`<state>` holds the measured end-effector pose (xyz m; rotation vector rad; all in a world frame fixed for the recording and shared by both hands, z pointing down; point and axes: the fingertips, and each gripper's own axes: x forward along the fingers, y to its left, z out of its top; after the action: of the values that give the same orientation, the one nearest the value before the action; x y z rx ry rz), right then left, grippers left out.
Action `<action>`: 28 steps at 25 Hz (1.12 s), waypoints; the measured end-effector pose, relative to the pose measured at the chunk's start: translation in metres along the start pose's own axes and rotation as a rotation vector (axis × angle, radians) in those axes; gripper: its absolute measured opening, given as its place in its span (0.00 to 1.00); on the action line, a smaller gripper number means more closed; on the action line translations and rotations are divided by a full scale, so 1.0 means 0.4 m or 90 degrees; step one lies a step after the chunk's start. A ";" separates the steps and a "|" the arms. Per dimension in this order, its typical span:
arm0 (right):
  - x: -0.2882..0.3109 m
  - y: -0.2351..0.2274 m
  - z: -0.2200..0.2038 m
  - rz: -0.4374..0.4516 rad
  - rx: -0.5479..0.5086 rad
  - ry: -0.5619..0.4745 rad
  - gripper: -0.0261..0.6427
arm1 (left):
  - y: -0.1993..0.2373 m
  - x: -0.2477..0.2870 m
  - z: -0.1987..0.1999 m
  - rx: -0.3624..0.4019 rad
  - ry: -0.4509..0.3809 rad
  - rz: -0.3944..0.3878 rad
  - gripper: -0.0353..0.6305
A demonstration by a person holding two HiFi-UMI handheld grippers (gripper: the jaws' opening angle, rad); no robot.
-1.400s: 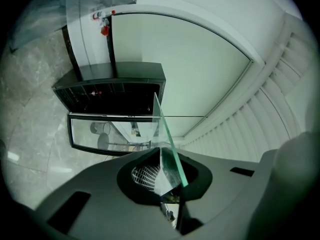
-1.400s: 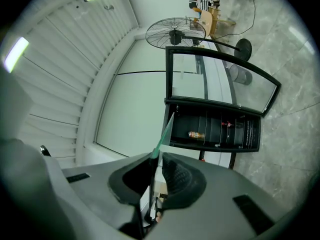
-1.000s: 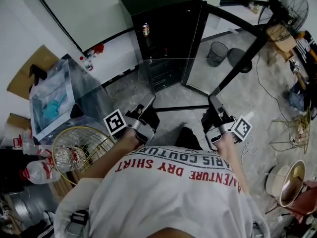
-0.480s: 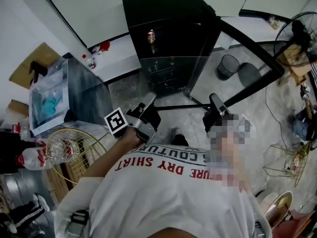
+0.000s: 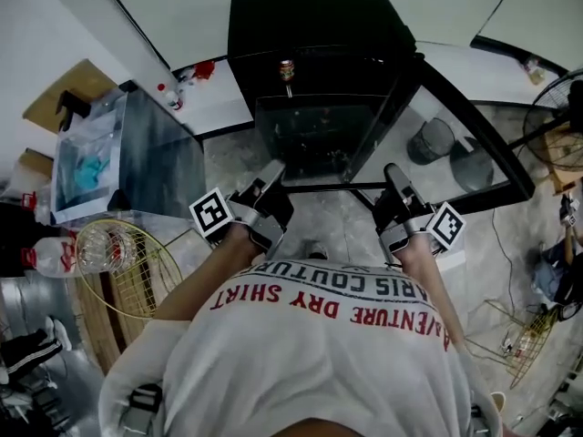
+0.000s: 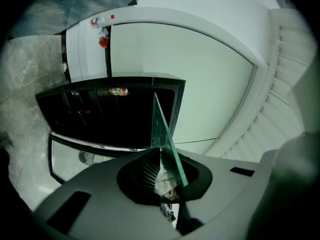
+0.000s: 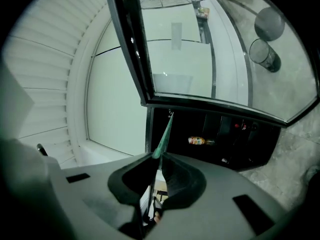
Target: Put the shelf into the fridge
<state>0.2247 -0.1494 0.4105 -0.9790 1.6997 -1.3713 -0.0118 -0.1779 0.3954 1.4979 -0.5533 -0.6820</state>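
Note:
The black fridge (image 5: 310, 16) stands straight ahead with its glass door (image 5: 460, 126) swung open to the right. A small can (image 5: 287, 69) sits inside on an upper level. The clear glass shelf (image 5: 328, 139) is held flat in front of the opening, its far edge close to the fridge front. My left gripper (image 5: 272, 175) is shut on the shelf's near left edge, and my right gripper (image 5: 392, 175) is shut on its near right edge. In each gripper view the shelf shows as a green edge (image 6: 163, 129) (image 7: 164, 134) running from the jaws toward the dark fridge interior (image 6: 100, 114) (image 7: 225, 139).
A clear tank-like box (image 5: 118, 157) stands left of the fridge. Below it are a wire basket (image 5: 132, 267) and a plastic bottle (image 5: 55, 253). Two round bins (image 5: 433, 139) show through the door glass. A fan (image 5: 565, 107) is at the far right.
The fridge has come closer and more centred in the head view. The shelf, held in both grippers, has moved forward up to the fridge opening.

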 end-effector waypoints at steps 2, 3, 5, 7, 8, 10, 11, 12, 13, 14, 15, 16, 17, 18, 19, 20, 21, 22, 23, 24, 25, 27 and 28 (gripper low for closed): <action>0.023 -0.017 0.018 -0.003 0.000 0.013 0.11 | 0.011 0.016 0.010 0.001 -0.013 0.003 0.12; 0.035 -0.024 0.025 -0.003 -0.001 0.020 0.11 | 0.015 0.021 0.016 0.002 -0.019 0.003 0.12; 0.056 -0.034 0.036 0.002 -0.001 0.034 0.11 | 0.023 0.030 0.027 0.005 -0.031 -0.001 0.12; 0.071 -0.042 0.041 0.008 -0.001 0.047 0.11 | 0.032 0.036 0.033 0.010 -0.039 -0.004 0.12; 0.075 -0.047 0.043 0.009 -0.001 0.051 0.11 | 0.035 0.037 0.034 0.012 -0.041 -0.005 0.12; 0.078 -0.054 0.044 0.009 0.002 0.056 0.11 | 0.041 0.038 0.033 0.017 -0.044 -0.003 0.12; 0.079 -0.058 0.044 0.008 0.004 0.057 0.11 | 0.043 0.039 0.034 0.019 -0.044 -0.002 0.12; 0.081 -0.064 0.043 0.008 0.004 0.059 0.11 | 0.045 0.039 0.034 0.021 -0.044 -0.002 0.12; 0.082 -0.070 0.043 0.007 0.003 0.062 0.11 | 0.048 0.039 0.035 0.023 -0.045 -0.002 0.12; 0.083 -0.077 0.044 0.006 0.001 0.065 0.11 | 0.051 0.040 0.036 0.024 -0.045 -0.004 0.12; 0.085 -0.084 0.046 0.004 -0.003 0.067 0.11 | 0.056 0.042 0.037 0.025 -0.046 -0.005 0.12; 0.089 -0.091 0.050 0.002 -0.007 0.068 0.11 | 0.062 0.046 0.039 0.027 -0.047 -0.005 0.12; 0.095 -0.096 0.054 0.001 -0.009 0.068 0.11 | 0.065 0.051 0.043 0.029 -0.046 -0.006 0.12; 0.099 -0.098 0.057 0.001 -0.010 0.066 0.11 | 0.067 0.057 0.045 0.032 -0.044 -0.005 0.12; 0.101 -0.100 0.058 0.001 -0.010 0.064 0.11 | 0.069 0.060 0.047 0.034 -0.042 -0.004 0.12; 0.101 -0.101 0.057 -0.001 -0.010 0.062 0.11 | 0.070 0.061 0.049 0.035 -0.040 -0.003 0.12; 0.100 -0.104 0.058 -0.004 -0.012 0.060 0.11 | 0.072 0.062 0.051 0.036 -0.038 -0.002 0.12; 0.102 -0.106 0.060 -0.007 -0.014 0.057 0.11 | 0.073 0.065 0.054 0.036 -0.037 -0.002 0.12; 0.108 -0.110 0.064 -0.009 -0.015 0.055 0.11 | 0.077 0.071 0.059 0.035 -0.038 -0.002 0.12; 0.117 -0.114 0.070 -0.009 -0.014 0.052 0.11 | 0.082 0.078 0.065 0.031 -0.040 -0.002 0.12; 0.127 -0.119 0.074 -0.008 -0.013 0.050 0.11 | 0.089 0.085 0.071 0.028 -0.042 -0.002 0.12; 0.143 -0.130 0.077 -0.009 -0.012 0.049 0.11 | 0.100 0.093 0.085 0.027 -0.044 -0.003 0.12; 0.150 -0.136 0.079 -0.011 -0.012 0.048 0.11 | 0.105 0.098 0.092 0.028 -0.044 -0.003 0.12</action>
<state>0.2322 -0.2242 0.4541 -0.9652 1.7671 -1.4222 -0.0076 -0.2336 0.4345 1.5217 -0.6207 -0.7309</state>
